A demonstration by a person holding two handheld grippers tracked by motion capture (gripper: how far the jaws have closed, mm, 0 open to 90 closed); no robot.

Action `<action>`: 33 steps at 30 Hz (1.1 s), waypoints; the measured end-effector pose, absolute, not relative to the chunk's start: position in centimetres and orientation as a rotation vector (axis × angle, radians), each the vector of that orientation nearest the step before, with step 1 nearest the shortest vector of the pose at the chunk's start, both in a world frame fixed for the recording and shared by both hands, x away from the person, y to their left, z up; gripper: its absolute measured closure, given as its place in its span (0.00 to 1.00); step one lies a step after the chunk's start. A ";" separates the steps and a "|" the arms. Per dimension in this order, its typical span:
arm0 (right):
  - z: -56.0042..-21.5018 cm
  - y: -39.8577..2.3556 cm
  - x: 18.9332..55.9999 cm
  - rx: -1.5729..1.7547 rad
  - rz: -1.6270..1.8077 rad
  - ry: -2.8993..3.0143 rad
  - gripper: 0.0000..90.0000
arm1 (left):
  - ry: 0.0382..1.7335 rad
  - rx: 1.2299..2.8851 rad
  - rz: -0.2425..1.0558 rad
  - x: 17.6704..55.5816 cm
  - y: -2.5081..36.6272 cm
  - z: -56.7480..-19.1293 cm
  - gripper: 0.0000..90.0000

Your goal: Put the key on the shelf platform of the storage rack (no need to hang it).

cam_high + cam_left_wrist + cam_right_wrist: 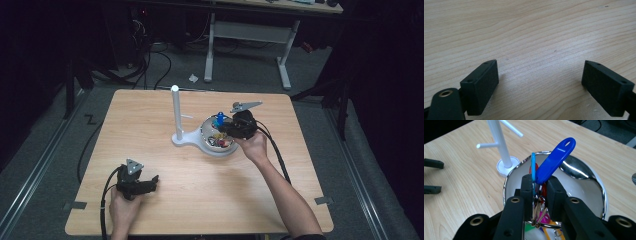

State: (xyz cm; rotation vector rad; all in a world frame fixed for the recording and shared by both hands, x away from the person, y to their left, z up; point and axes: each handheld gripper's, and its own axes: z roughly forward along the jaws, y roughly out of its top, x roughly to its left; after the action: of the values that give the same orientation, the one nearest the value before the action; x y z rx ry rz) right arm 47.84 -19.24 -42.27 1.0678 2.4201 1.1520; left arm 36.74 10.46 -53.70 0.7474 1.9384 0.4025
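Note:
A shiny metal bowl (220, 150) holds several coloured key tags and sits on the base of a white peg stand (176, 112) at the middle of the wooden table. My right gripper (223, 128) is over the bowl, shut on a dark blue key tag (555, 160) and a thin light blue tag (533, 167), both sticking up past the jaws. A metal key ring (541, 223) hangs below them. The bowl's rim (596, 185) and the stand (499, 142) lie beyond. My left gripper (152, 182) rests low at the front left, open (540, 82) over bare wood.
The left gripper's two jaws (432, 176) appear far off at the left edge of the right gripper view. The stand's thin pegs (486, 145) stick out sideways near the bowl. A desk frame (247, 45) and cables stand on the floor behind the table (150, 115).

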 end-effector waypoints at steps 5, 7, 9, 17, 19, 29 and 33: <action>-43.2 -19.1 47.6 1.063 1.120 2.442 0.86 | 1.939 0.746 0.402 36.7 10.5 -53.7 0.16; -43.5 -18.8 47.6 1.054 1.112 2.451 0.86 | 1.939 0.746 0.402 36.7 10.4 -53.7 0.16; -43.7 -18.6 47.6 1.054 1.102 2.454 0.86 | 1.939 0.746 0.402 36.7 10.5 -53.7 0.16; -44.8 -18.7 47.7 1.079 1.104 2.468 0.86 | 1.947 0.732 0.399 36.8 10.4 -53.7 0.16; -45.2 -18.8 47.8 1.096 1.104 2.463 0.86 | 1.947 0.731 0.399 36.8 10.4 -53.7 0.16; -46.2 -18.6 48.0 1.126 1.085 2.466 0.84 | 1.946 0.734 0.400 36.8 10.4 -53.7 0.16; -46.4 -18.4 47.9 1.130 1.065 2.469 0.84 | 1.947 0.731 0.399 36.8 10.4 -53.7 0.16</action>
State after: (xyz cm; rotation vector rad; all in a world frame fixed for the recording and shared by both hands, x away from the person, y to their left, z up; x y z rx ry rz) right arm 47.92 -18.45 -46.38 1.1300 2.4686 1.0649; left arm 36.76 10.38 -53.66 0.7308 1.9469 0.3994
